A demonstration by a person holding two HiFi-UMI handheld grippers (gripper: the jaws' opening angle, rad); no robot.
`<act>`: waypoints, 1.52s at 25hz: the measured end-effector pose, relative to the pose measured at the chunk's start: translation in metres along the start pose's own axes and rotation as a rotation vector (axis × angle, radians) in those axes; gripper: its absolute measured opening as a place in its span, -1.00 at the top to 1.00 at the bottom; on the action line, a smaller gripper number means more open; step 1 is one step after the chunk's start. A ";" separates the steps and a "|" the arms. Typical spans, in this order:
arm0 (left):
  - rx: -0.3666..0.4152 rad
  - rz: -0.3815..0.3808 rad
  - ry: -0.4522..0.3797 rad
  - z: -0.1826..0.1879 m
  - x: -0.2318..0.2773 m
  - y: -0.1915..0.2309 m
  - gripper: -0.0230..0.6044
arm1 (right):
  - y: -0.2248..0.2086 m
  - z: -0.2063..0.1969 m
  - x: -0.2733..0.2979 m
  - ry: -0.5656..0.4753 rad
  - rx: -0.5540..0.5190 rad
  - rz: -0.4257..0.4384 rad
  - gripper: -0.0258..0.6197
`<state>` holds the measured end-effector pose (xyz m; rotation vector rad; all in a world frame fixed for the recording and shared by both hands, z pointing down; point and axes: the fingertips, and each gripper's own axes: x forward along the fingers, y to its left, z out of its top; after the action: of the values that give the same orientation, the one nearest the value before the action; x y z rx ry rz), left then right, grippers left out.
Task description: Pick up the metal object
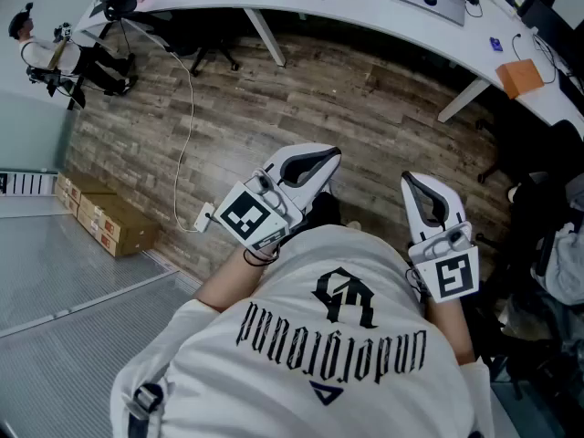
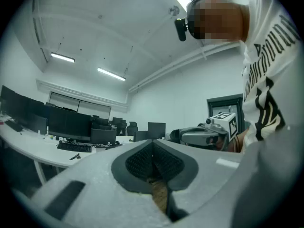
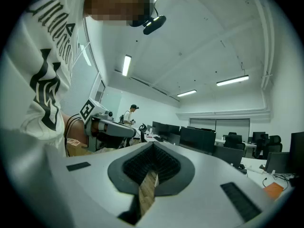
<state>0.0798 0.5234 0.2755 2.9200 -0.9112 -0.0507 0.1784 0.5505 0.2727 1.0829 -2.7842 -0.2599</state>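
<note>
Wood floor boards [image 1: 274, 108] stretch out past the fingertips, and a long white desk [image 1: 365, 7] curves far beyond them. A person holds the left gripper [image 1: 313, 164] and the right gripper [image 1: 429, 199] level, close in front of the chest, side by side but apart. I think they are just held ready, since nothing to grab is near. Both pairs of jaws are squeezed together with nothing between them. Their shells look smooth, hard and pointed. The dark pads [image 3: 166, 165] look bumpy, like rubber. No metal object shows in any view.
</note>
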 end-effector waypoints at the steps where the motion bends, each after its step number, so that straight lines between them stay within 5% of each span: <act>1: -0.001 0.000 0.000 0.000 0.000 0.002 0.88 | -0.001 -0.001 0.002 0.002 0.002 -0.001 0.88; 13: -0.020 0.012 0.023 -0.008 0.003 0.053 0.88 | -0.019 -0.008 0.050 0.008 0.014 -0.007 0.87; 27: 0.001 0.015 -0.006 0.021 0.002 0.193 0.88 | -0.056 0.009 0.198 0.007 -0.025 0.006 0.87; 38: 0.009 0.009 0.026 0.022 -0.008 0.263 0.88 | -0.073 0.010 0.278 0.025 -0.042 0.028 0.87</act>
<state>-0.0768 0.3105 0.2768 2.9171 -0.9234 -0.0074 0.0216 0.3101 0.2670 1.0296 -2.7570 -0.2979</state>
